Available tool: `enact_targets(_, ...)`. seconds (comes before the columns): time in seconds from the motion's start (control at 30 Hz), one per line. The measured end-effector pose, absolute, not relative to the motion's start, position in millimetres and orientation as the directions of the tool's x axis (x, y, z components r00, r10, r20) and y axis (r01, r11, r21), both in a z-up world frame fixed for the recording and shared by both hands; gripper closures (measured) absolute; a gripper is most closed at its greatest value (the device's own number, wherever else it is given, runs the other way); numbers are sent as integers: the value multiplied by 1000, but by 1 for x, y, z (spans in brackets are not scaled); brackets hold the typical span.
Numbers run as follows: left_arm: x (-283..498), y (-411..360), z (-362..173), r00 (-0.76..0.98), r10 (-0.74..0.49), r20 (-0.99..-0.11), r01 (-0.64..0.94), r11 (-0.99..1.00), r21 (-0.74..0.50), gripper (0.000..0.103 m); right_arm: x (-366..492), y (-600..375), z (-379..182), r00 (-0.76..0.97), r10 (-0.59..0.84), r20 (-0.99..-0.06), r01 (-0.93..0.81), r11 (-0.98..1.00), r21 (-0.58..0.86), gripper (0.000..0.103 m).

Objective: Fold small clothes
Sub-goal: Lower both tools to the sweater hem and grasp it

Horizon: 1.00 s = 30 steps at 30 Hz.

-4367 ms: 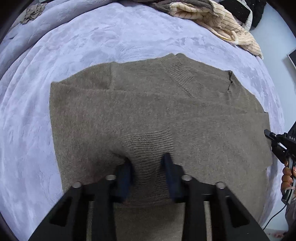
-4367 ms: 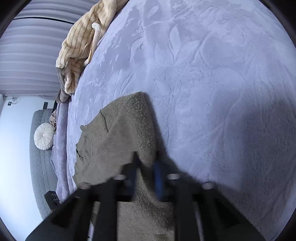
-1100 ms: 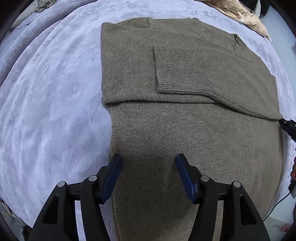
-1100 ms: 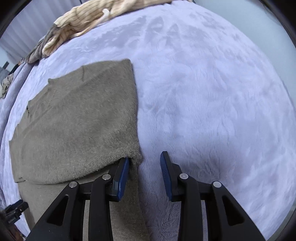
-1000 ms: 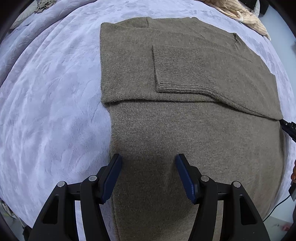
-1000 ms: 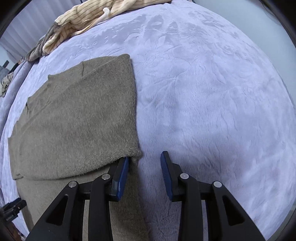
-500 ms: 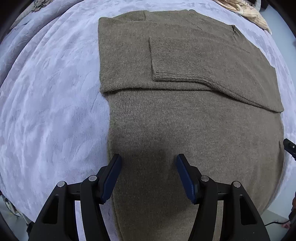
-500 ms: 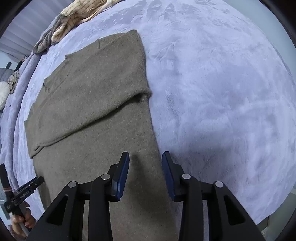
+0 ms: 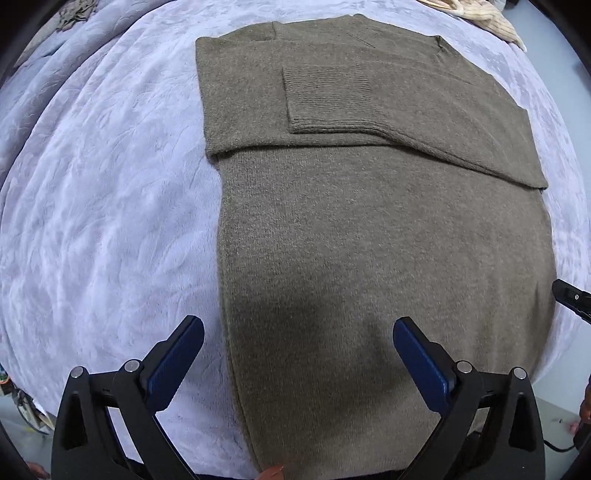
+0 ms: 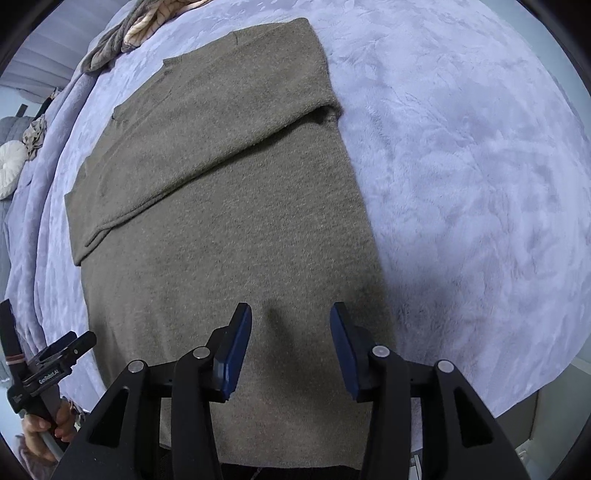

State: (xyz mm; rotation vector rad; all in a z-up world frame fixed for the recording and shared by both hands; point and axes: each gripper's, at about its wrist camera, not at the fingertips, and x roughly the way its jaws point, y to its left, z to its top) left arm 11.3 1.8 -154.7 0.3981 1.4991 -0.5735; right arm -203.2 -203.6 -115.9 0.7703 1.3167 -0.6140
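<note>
An olive-brown knit sweater lies flat on a lavender plush blanket, both sleeves folded across the chest, the ribbed cuff on top. My left gripper is open and empty above the sweater's near left hem area. My right gripper is open and empty above the near right part of the sweater. The left gripper also shows at the left edge of the right wrist view, held by a hand.
A cream striped garment lies at the far right of the blanket; it also shows in the right wrist view. A round white cushion sits on a grey couch beyond. The blanket's edge drops off near me.
Both grippers have let go of the folded sleeves and pulled back toward the hem. The left jaws have opened wider in the last half second.
</note>
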Motion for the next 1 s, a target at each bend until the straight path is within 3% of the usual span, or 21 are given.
enact_targets(0.13,9,4,-153,-37,-103,-994,577,810,-106,0,-202,-193,-112,161,45,-986,756,636,152,42)
enact_targets(0.2,7,4,-154,-45,-102,-994,580,807,-109,0,-202,-189,-112,161,61,-985,747,645,162,30)
enact_targets(0.23,7,9,-154,-46,-99,-994,583,806,-107,0,-202,-187,-112,165,71,-984,742,648,172,28)
enact_targets(0.57,2,76,-166,-186,-145,-972,587,777,-228,0,-220,-175,-121,117,159,-980,695,692,195,28)
enact_targets(0.87,-48,119,-183,-446,-186,-875,576,689,-440,0,-295,-171,-151,46,371,-928,695,656,296,28)
enact_targets(1.0,-66,118,-196,-473,-155,-868,595,671,-444,0,-318,-164,-172,37,441,-897,712,618,333,28)
